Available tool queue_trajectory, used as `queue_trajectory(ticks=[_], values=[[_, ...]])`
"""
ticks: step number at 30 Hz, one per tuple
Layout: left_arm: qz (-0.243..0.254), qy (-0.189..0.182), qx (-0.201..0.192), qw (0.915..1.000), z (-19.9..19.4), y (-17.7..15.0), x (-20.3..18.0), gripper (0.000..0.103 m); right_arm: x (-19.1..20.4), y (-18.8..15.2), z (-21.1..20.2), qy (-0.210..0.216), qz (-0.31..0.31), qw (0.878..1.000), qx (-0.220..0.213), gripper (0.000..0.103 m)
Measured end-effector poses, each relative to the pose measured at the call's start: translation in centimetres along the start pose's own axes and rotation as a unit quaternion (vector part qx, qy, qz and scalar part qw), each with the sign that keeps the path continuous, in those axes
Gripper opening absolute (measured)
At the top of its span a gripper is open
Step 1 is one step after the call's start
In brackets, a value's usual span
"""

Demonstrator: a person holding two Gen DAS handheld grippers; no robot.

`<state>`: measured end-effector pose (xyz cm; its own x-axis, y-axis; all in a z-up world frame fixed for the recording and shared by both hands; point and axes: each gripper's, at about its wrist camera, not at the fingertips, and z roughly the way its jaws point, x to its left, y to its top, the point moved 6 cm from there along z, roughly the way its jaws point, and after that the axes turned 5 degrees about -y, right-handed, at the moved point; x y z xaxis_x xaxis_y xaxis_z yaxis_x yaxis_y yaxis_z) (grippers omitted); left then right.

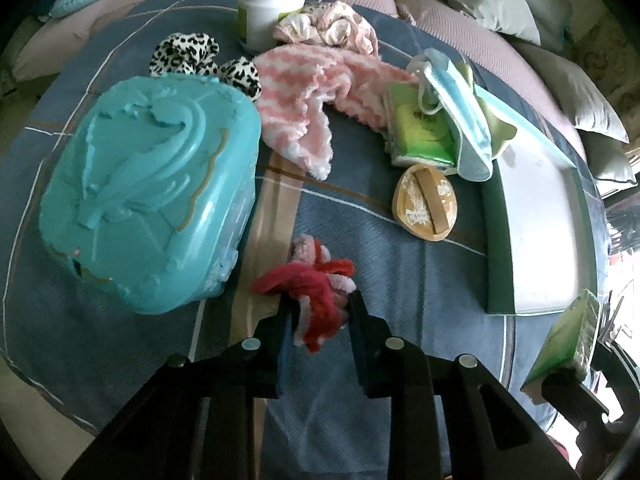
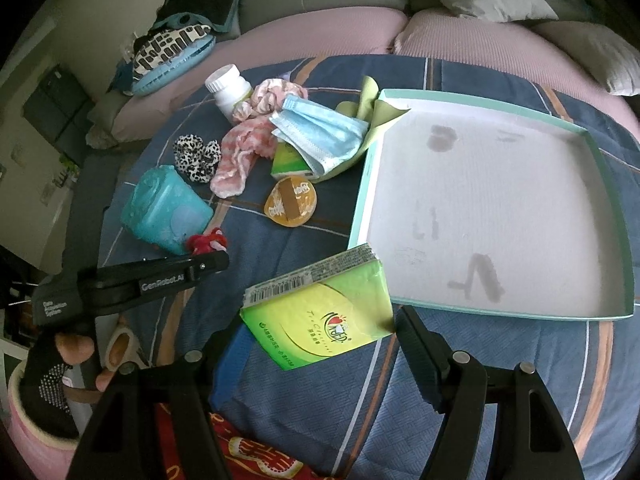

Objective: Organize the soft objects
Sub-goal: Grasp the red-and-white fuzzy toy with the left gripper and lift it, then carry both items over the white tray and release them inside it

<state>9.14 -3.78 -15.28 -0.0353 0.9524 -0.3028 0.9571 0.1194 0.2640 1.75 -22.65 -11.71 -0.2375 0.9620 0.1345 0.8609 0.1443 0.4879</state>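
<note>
Pinching a red and pink fuzzy toy (image 1: 316, 300), the left tongs (image 1: 318, 312) are clamped on its middle, the fluffy strands bulging out between and beyond the fingers. It sits on the bed (image 1: 360, 240) just ahead of the left tongs, with the teal case (image 1: 148, 200) close on their left side. Soft, light and springy, it should squash under the pads without harm, though loose loops may slip free, so a hold across the thick knotted centre looks safer than one on a trailing end.

The right tongs (image 2: 316, 320) stand wide, gripping a green tissue pack (image 2: 320, 320) by its two short edges. The pack looks light and yielding, with a slick wrapper, so holding it across the full width seems sensible. Just ahead and to the right of these tongs lies the empty tray (image 2: 592, 216), its near rim close to the pack; I judge it the likely place for the soft things.

Farther ahead of both tongs lie a pink cloth (image 1: 304, 100), a leopard scrunchie (image 1: 188, 54), a face mask (image 1: 460, 108), a second tissue pack (image 1: 420, 128) and a powder puff (image 1: 424, 204), all limp or soft. A white bottle (image 1: 272, 4) behind them is rigid and probably not part of the job.
</note>
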Motion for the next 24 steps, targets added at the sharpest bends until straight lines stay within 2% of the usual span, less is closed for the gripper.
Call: queue_trajectory(ticks=[8, 12, 19, 24], values=[[0.004, -0.013, -0.015, 0.9998, -2.7, -0.4, -0.4, 0.026, -0.2, 0.5, -1.0, 0.001, 0.009, 1.0, -0.015, 0.074], [0.016, -0.023, -0.037, 0.9989, -5.0, 0.2, -1.1, 0.026, -0.6, 1.0, -1.9, 0.001, 0.018, 0.999, -0.029, 0.074], [0.059, -0.046, -0.089, 0.9933, -9.2, 3.0, -4.8, 0.026, -3.0, 4.1, -5.6, -0.001, 0.051, 0.995, -0.091, 0.074], [0.089, -0.062, -0.107, 0.9883, -10.2, 4.6, -8.8, 0.026, -6.0, 6.5, -8.4, -0.024, 0.087, 0.987, -0.135, 0.074]])
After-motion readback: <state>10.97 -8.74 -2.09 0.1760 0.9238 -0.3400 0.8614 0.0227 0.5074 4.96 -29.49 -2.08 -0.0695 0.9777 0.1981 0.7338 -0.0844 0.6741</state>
